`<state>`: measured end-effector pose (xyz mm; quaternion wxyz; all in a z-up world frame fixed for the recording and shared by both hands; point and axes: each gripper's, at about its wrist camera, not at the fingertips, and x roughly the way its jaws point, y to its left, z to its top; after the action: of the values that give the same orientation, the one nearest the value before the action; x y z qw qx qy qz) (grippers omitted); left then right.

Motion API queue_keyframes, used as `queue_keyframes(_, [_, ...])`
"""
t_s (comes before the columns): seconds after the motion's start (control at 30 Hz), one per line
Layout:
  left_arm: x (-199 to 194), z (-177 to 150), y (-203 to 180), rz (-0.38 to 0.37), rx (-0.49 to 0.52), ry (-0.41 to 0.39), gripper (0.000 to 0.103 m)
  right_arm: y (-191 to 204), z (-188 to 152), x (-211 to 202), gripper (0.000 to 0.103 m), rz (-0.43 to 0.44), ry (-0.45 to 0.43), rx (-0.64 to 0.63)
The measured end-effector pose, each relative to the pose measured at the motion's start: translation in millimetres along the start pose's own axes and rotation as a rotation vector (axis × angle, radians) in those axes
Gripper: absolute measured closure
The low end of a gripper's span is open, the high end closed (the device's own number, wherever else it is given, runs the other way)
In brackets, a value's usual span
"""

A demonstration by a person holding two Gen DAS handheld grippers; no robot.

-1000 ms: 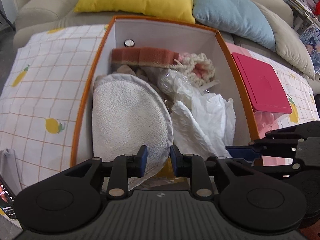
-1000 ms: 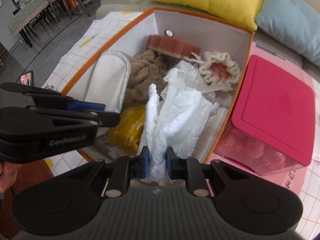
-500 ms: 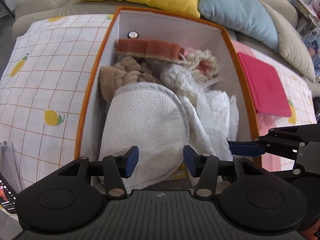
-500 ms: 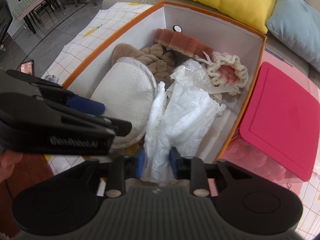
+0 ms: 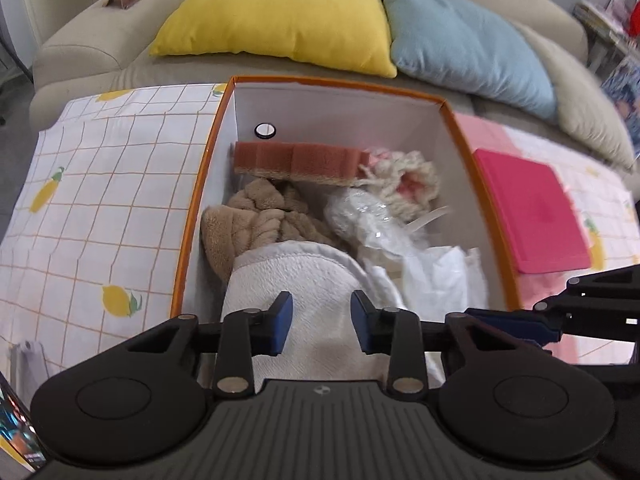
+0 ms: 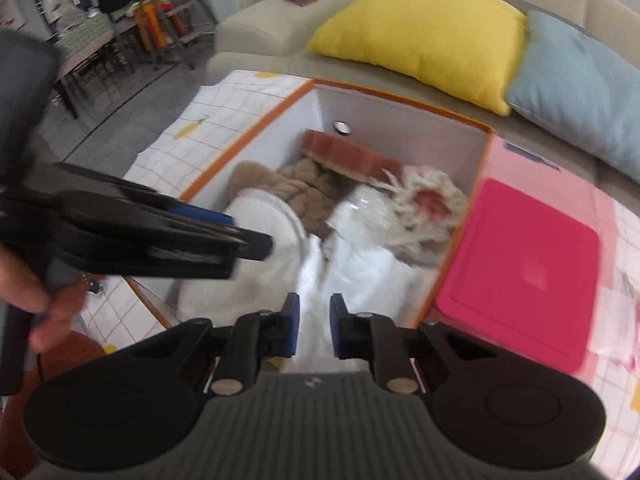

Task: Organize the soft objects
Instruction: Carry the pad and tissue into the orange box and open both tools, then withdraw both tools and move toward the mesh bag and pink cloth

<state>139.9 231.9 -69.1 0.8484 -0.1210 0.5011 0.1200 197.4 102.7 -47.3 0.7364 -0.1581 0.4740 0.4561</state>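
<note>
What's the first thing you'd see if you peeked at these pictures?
Probably the orange box in the middle, stuffed with soft things: a white towel at the front, a brown fluffy cloth behind it and a reddish sponge at the back. Next, the yellow pillow and blue pillow on the sofa behind, and the pink lid right of the box.

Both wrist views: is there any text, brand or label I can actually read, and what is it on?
None is readable in either view.
Left claw: any side lettering is smeared by motion blur.
Phone screen at the left view's lower edge: content too small and cut off.
</note>
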Motion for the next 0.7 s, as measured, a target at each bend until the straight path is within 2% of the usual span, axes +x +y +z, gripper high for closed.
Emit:
queue_keyframes(0.13, [16, -4, 4, 0.004, -0.025, 0.052, 0.065, 3, 1, 26, 0.093, -0.057, 0.076, -0.023])
queue_keyframes(0.2, [18, -7, 5, 0.011, -0.033, 0.055, 0.065, 1, -2, 31, 0.093, -0.061, 0.086, -0.019])
queue_keyframes(0.3, [6, -12, 2, 0.007, -0.032, -0.013, 0.065, 0, -8, 21, 0.093, -0.053, 0.048, -0.019])
queue_keyframes(0.47, [-38, -22, -15, -0.034, 0.002, -0.207, 0.065, -2, -22, -25, 0.085, -0.066, -0.092, 0.008])
queue_keyframes(0.57, [-60, -27, -36, -0.061, 0.047, -0.279, 0.065, -11, -39, -57, 0.082, -0.062, -0.177, 0.07])
queue_keyframes(0.63, [-71, -29, -52, -0.096, 0.081, -0.311, 0.065, -24, -52, -74, 0.069, -0.045, -0.204, 0.142])
queue_keyframes(0.7, [-81, -32, -70, -0.134, 0.124, -0.334, 0.065, -40, -67, -93, 0.069, -0.02, -0.228, 0.223])
